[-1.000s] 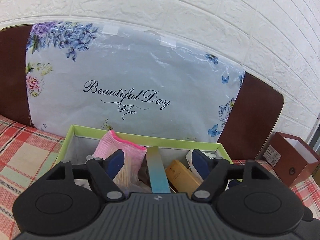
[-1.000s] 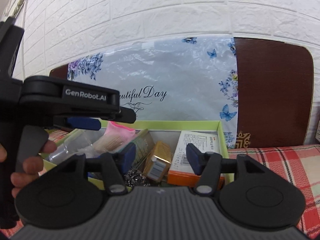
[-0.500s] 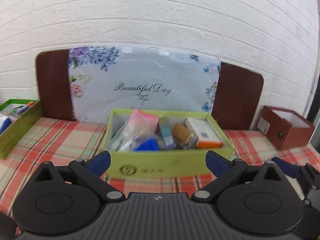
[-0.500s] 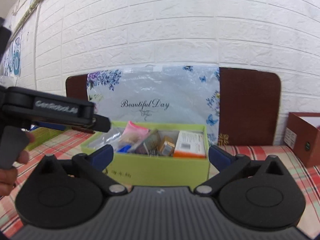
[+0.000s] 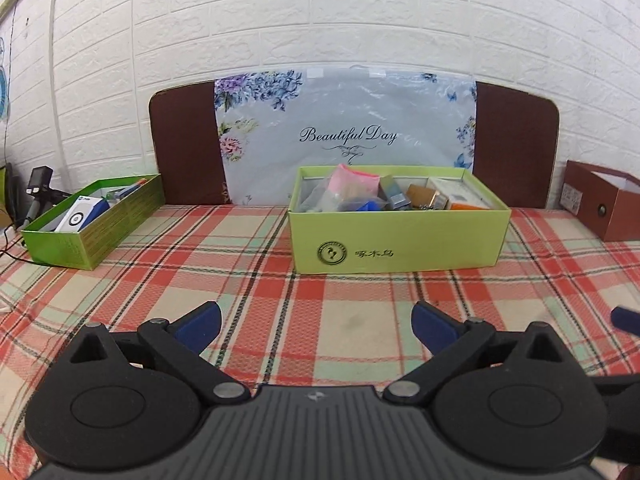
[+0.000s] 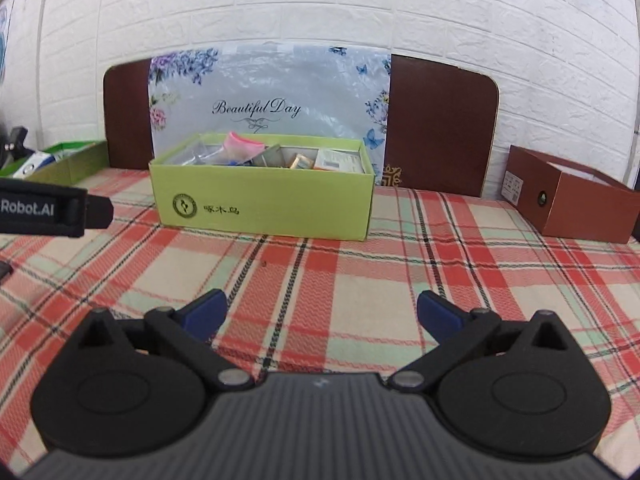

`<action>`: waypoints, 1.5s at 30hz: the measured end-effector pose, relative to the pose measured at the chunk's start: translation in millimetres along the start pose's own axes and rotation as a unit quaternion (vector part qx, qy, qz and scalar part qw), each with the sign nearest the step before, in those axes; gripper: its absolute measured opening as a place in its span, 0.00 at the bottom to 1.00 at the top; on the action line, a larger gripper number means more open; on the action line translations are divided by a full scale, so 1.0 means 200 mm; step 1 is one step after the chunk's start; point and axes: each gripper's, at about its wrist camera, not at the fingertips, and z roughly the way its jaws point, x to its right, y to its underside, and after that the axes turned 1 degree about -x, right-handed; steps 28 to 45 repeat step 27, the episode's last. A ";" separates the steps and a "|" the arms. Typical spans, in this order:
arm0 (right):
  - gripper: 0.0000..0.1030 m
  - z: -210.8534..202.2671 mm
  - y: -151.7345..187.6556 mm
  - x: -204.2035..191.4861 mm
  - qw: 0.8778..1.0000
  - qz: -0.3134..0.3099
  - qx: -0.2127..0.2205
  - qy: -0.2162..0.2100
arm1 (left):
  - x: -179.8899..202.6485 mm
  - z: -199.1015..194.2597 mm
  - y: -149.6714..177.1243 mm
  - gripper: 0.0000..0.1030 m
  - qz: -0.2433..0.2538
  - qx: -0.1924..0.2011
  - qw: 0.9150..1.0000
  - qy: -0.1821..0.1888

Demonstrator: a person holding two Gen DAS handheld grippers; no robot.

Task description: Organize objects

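On the plaid tablecloth (image 5: 256, 280), light green box (image 5: 400, 236) sits mid-table near the headboard (image 6: 440, 128), packed: pink-topped pouch (image 5: 352, 180), small gold carton (image 5: 424, 196), white-and-orange carton (image 5: 460, 200), rest too jumbled to name. Left gripper (image 5: 316, 322) and right gripper (image 6: 322, 312) both hover over bare cloth well short of the box, jaws spread wide, nothing between them. Dark green tray (image 5: 92, 224) far left holds a white-and-blue item; brown box (image 6: 576, 204) far right looks empty from here, though its inside is mostly hidden. Risks, my read: contents are piled and overlapping, so a wide-open grab could catch two items or snag the pouch's plastic and drag neighbours out. The light cardboard box isn't held down, so a push on its wall would likely slide it toward the headboard. The two grippers run side by side; the left one's arm already crosses the right wrist view's edge, so both reaching into one box could clash. Box long axis runs left-right across the table, parallel to the headboard, printed long face toward the grippers; in the right wrist view it's skewed, with its right end wall showing slightly.
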 end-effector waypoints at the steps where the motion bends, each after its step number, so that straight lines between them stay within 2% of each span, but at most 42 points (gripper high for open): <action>1: 1.00 -0.01 -0.01 -0.01 1.000 -0.002 0.002 0.004 | -0.01 0.00 0.00 1.00 -0.001 -0.001 1.000 -0.002; 8: 1.00 -0.03 -0.08 -0.02 1.000 0.006 0.013 0.007 | -0.07 0.00 0.03 1.00 -0.011 -0.014 1.000 -0.011; 20: 1.00 -0.04 -0.08 -0.04 1.000 0.020 0.008 0.003 | -0.12 0.01 0.08 1.00 -0.009 -0.030 0.999 -0.004; 23: 1.00 -0.04 -0.07 -0.05 1.000 0.019 0.005 0.001 | -0.13 0.00 0.09 1.00 -0.012 -0.020 1.000 -0.007; 45: 1.00 -0.04 -0.07 -0.07 1.000 0.016 0.003 0.001 | -0.13 -0.01 0.08 1.00 -0.012 -0.020 1.000 -0.007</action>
